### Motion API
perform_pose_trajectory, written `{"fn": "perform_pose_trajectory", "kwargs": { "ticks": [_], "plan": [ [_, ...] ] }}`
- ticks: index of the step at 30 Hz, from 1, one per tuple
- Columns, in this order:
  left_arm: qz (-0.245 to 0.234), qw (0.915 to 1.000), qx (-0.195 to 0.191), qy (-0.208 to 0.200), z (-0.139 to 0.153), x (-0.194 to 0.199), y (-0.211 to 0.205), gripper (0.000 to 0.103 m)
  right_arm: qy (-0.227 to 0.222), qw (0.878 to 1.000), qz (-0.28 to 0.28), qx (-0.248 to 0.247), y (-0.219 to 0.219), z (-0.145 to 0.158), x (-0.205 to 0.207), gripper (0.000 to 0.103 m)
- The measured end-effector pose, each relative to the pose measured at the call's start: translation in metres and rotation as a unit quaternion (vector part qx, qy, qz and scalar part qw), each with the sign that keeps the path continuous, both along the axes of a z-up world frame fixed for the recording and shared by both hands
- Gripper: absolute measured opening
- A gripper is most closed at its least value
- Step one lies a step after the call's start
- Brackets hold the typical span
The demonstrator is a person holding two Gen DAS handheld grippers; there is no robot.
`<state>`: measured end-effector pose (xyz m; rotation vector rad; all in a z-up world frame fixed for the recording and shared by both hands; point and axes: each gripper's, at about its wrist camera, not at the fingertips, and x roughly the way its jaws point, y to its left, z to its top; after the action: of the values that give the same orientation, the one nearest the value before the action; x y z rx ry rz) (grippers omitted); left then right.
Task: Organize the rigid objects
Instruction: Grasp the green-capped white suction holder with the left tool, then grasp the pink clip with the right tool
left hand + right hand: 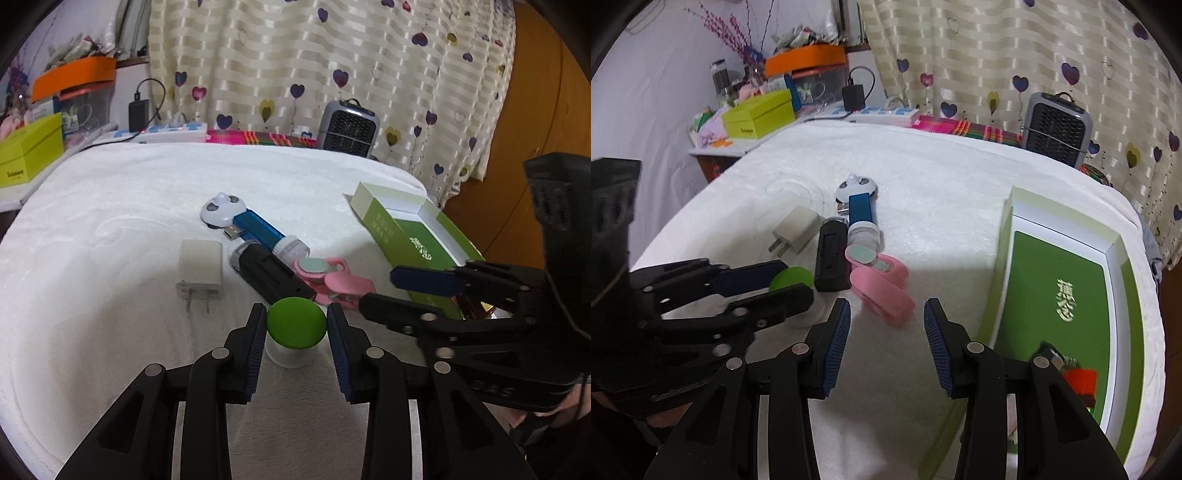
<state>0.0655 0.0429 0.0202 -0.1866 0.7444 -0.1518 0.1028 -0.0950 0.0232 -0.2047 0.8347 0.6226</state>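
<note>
Left gripper (296, 321) fingers (255, 343) flanking green-capped knob on a white base (296, 326), low centre of left-wrist view; pads at the cap's edges or a hair off, can't tell if pressing yet. No earlier view to compare. Right gripper (886, 325) fingers released, nothing between them, hovering over bare white blanket (923, 206), pink clip (882, 291) just ahead, upper centre-left of that gap.

Outward: black USB-style stick (271, 275) touching pink clip, blue stick w/ clear cap (258, 229) above, panda-shaped gadget (221, 210) at its far end, white wall plug (199, 271) left of the black one. Open green box (1067, 295) at right of right-wrist view, a red item (1078, 380) plus sth dark already in its near corner.

Likely step: grab knob, carry to box. To do well: centre pads on the cap's widest part, squeeze square, not on the rounded top — smooth dome, prob. slips upward. Lift straight up before swinging right; black stick sits just beyond the cap, easy to nudge. Keep right gripper clear of the path; arms are close, near crossing.
</note>
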Motion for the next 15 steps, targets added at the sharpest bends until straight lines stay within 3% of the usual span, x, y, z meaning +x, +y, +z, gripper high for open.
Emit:
{"fn": "perform_pose_trajectory", "kwargs": {
  "ticks": [10,15],
  "plan": [
    [0.019,0.9996,-0.023,0.000,0.000,0.000,0.018,0.032,0.020,0.998,0.024,-0.057,0.024,-0.011,0.018,0.043],
    [0.017,0.9995,-0.022,-0.012,0.003,-0.005,0.016,0.032,0.047,0.997,0.051,-0.037,0.025,-0.016,0.008,0.043]
  ]
}}
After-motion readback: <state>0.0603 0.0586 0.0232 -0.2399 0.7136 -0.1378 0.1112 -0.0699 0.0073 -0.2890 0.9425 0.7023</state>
